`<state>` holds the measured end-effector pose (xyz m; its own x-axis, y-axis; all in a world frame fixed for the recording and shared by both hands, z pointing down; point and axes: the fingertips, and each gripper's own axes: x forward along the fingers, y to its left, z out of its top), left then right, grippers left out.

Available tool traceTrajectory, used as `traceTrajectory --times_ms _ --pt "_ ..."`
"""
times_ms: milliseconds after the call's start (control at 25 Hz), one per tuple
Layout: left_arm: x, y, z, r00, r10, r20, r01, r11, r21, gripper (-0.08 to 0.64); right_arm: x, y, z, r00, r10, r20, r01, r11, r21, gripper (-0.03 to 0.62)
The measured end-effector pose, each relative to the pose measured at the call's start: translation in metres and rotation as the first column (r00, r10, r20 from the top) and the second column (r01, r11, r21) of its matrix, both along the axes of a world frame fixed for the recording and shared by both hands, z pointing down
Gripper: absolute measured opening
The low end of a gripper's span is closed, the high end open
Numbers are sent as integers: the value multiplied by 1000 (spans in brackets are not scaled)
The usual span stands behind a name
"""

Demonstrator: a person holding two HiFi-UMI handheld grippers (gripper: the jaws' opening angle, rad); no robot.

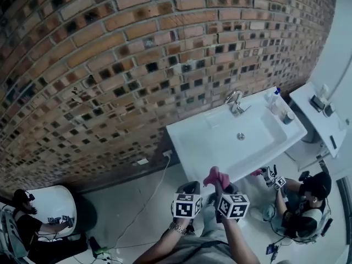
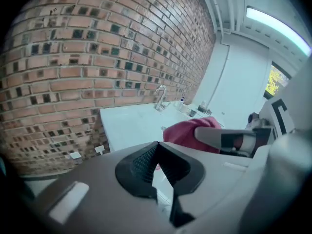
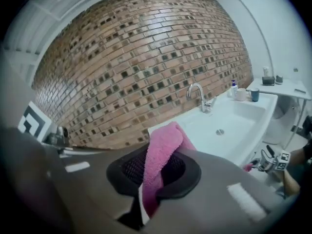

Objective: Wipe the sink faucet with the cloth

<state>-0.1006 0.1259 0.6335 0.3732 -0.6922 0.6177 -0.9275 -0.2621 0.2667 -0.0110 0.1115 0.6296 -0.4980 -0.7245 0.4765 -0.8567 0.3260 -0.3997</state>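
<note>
A chrome faucet (image 1: 235, 100) (image 3: 197, 95) (image 2: 160, 96) stands at the back of a white sink (image 1: 220, 144) against the brick wall. My right gripper (image 1: 218, 183) (image 3: 155, 172) is shut on a pink cloth (image 1: 216, 176) (image 3: 163, 155) (image 2: 190, 133), held short of the sink's front edge. My left gripper (image 1: 192, 188) (image 2: 155, 165) hangs just to its left, jaws closed with nothing between them. Both are well away from the faucet.
A bottle (image 1: 273, 97) and cups (image 1: 287, 117) sit on the sink's right corner. A white side counter (image 1: 319, 117) stands to the right. A person (image 1: 305, 202) crouches at lower right, another (image 1: 27, 224) at lower left. A cable (image 1: 148, 197) runs from a wall socket.
</note>
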Motion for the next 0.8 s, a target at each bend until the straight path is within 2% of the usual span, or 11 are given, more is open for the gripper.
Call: traceTrajectory --times_ms 120,240,320,440,640,800 --pt "8 30 -9 999 47 2 -47 999 16 17 -7 45 3 999 -17 -47 15 999 -32 26" --pt "14 42 -21 998 56 -25 -55 997 45 17 -11 60 -19 999 -32 -41 32 999 11 26" --pt "21 47 -29 996 68 -50 -64 995 74 17 -10 64 -30 999 -30 -37 31 999 39 26" --pt "24 45 -39 996 76 -39 -72 993 97 17 -11 64 -41 999 -31 -22 32 998 57 26" --pt "28 44 -42 997 64 -34 -61 993 96 17 -6 64 -67 999 -47 -1 47 993 106 26" --pt "39 47 -38 996 91 -10 -90 992 85 17 7 61 -78 999 -35 20 32 992 126 26"
